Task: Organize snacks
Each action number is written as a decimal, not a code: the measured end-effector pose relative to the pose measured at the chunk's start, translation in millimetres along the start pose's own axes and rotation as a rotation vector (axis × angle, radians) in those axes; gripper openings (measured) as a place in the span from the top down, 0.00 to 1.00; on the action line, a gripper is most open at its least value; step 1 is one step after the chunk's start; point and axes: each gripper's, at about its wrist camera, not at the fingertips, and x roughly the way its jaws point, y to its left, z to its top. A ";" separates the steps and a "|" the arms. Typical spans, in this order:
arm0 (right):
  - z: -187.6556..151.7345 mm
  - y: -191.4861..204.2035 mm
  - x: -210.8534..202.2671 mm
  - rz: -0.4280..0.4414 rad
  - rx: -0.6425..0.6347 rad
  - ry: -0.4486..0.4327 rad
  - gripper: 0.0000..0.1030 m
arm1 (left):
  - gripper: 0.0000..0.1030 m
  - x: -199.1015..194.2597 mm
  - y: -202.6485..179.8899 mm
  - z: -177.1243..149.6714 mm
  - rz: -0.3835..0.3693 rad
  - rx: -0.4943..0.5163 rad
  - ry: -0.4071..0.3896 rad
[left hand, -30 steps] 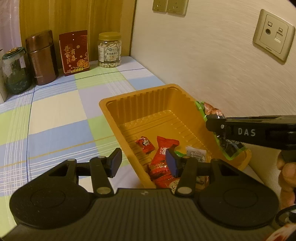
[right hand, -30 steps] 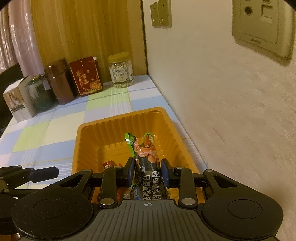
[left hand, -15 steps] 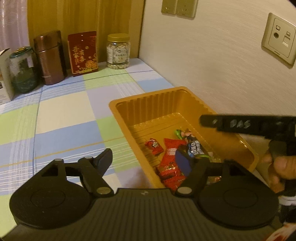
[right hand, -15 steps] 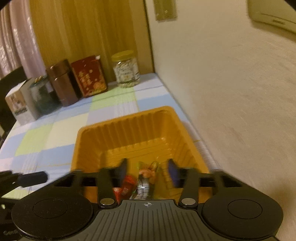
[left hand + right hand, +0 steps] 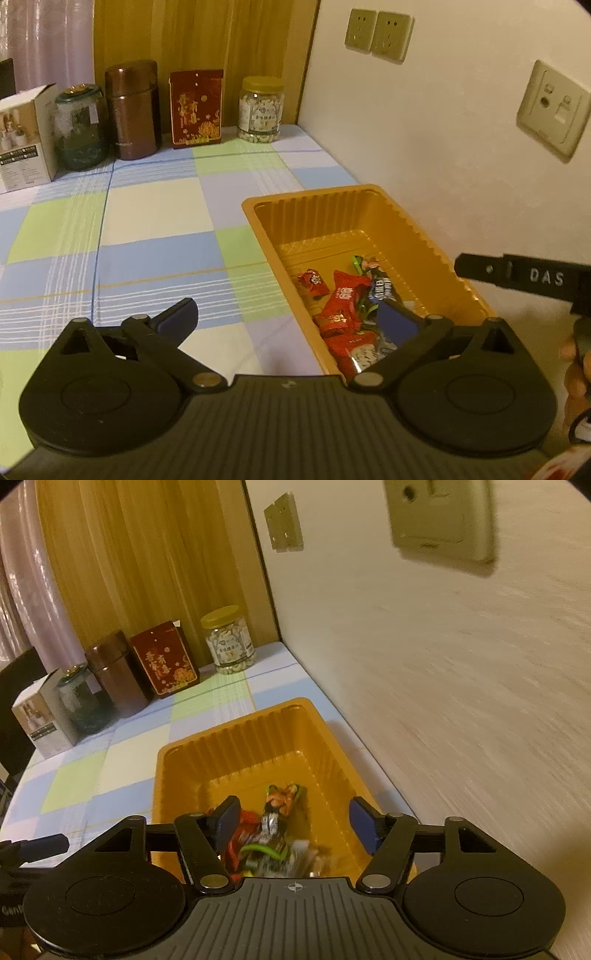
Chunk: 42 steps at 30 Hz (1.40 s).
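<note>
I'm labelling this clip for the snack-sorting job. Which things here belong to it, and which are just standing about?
Part of the job:
- orange ribbed plastic tray
- red wrapped candies
- dark green-edged snack packet
- left gripper, open
- right gripper, open

Just standing about:
- yellow-lidded clear nut jar
- red printed box
- brown metal canister
- checked tablecloth

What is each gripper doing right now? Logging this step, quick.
Left gripper: open, holding nothing.
Right gripper: open, holding nothing; the green-and-black snack packet lies in the orange tray.
</note>
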 end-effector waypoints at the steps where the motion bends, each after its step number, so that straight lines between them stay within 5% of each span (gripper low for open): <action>1: -1.2 0.2 -7.1 0.001 0.006 -0.001 0.33 | 0.00 -6.2 -1.2 -0.4 0.002 0.004 -0.002; 17: -34.7 32.6 -105.9 0.002 -0.052 0.008 0.15 | 0.00 -105.4 -4.4 -22.7 0.039 -0.013 -0.051; 34: -105.0 66.9 -178.5 -0.024 -0.061 0.030 0.08 | 0.00 -194.2 20.7 -76.9 0.003 -0.080 -0.051; 42: -126.2 80.9 -202.3 -0.042 -0.089 0.026 0.08 | 0.00 -222.1 33.8 -105.5 0.051 -0.092 -0.038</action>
